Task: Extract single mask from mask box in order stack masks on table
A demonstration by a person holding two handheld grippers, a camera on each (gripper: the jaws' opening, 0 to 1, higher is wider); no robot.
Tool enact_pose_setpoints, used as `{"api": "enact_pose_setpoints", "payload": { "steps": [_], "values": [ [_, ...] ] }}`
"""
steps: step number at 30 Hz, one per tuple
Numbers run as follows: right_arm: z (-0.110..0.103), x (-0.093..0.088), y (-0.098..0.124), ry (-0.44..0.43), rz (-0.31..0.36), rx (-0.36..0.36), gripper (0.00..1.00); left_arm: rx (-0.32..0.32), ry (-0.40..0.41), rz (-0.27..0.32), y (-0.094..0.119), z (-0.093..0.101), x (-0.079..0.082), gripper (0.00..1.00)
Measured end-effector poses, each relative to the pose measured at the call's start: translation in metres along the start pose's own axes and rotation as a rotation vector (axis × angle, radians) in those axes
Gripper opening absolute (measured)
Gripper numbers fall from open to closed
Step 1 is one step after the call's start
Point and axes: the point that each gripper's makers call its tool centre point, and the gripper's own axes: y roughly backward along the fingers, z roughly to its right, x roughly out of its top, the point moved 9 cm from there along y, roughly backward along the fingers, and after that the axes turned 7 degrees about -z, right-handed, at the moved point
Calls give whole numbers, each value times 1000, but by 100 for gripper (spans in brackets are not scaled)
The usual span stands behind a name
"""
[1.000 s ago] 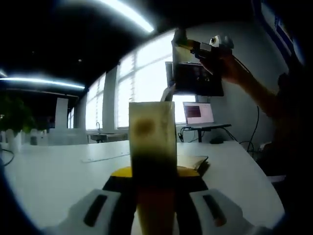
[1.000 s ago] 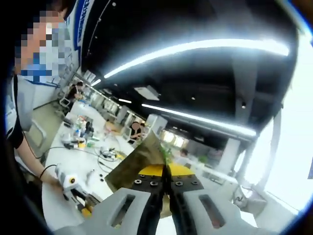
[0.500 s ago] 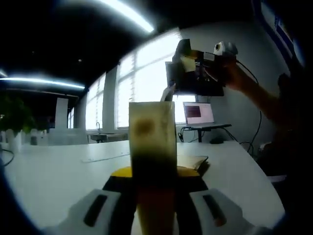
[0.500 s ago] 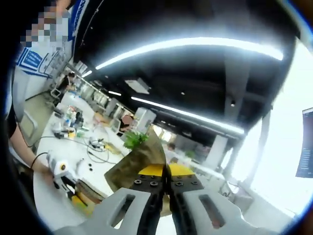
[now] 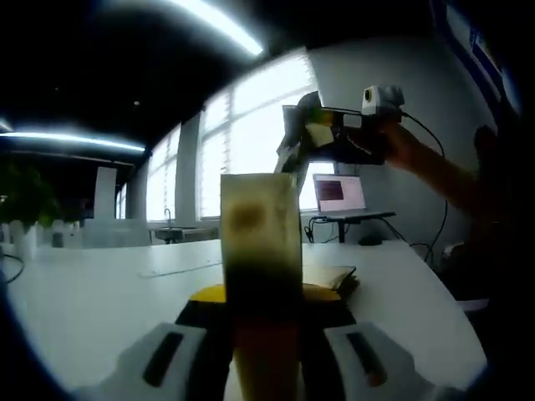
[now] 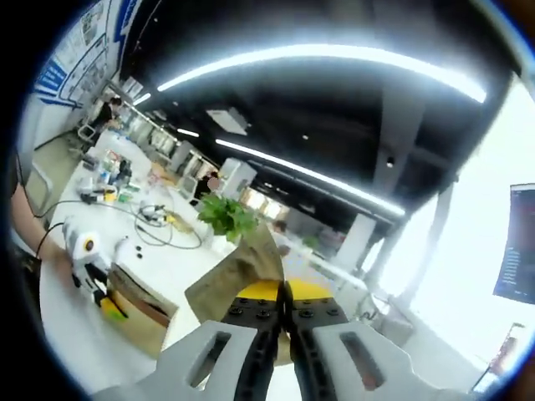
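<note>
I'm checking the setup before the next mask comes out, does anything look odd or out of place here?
Nothing is spilled or damaged. The left gripper clamps the mask box standing upright on the white table. The right gripper, raised in the air, pinches a mask that hangs bent and slanted.

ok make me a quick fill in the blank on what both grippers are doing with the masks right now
1. The left gripper is shut on the ___, which stands upright on the white table.
2. The right gripper is shut on a single ___.
3. In the left gripper view, the right gripper is raised ___ the table.
4. In the right gripper view, a green ___ stands behind the mask.

Missing words: mask box; mask; above; plant
</note>
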Motion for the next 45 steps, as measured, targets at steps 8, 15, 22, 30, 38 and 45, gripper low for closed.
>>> {"api": "enact_pose_setpoints", "payload": {
  "steps": [8, 15, 22, 30, 38, 45],
  "values": [
    [-1, -26, -11, 43, -104, 5, 0, -1, 2, 0, 1, 0, 0, 31],
    [-5, -44, -21, 70, -172, 11, 0, -2, 1, 0, 1, 0, 0, 31],
    [-2, -64, -33, 117, -243, 13, 0, -2, 1, -1, 1, -1, 1, 31],
    [-2, -82, -43, 156, -308, 26, 0, -2, 1, -1, 0, -1, 1, 31],
    [-1, -105, -53, 215, -370, 13, 0, -1, -1, -2, 0, -1, 1, 31],
    [-8, -119, -55, 332, -418, 22, 0, -2, -1, -2, -1, -1, 1, 31]
  ]
}}
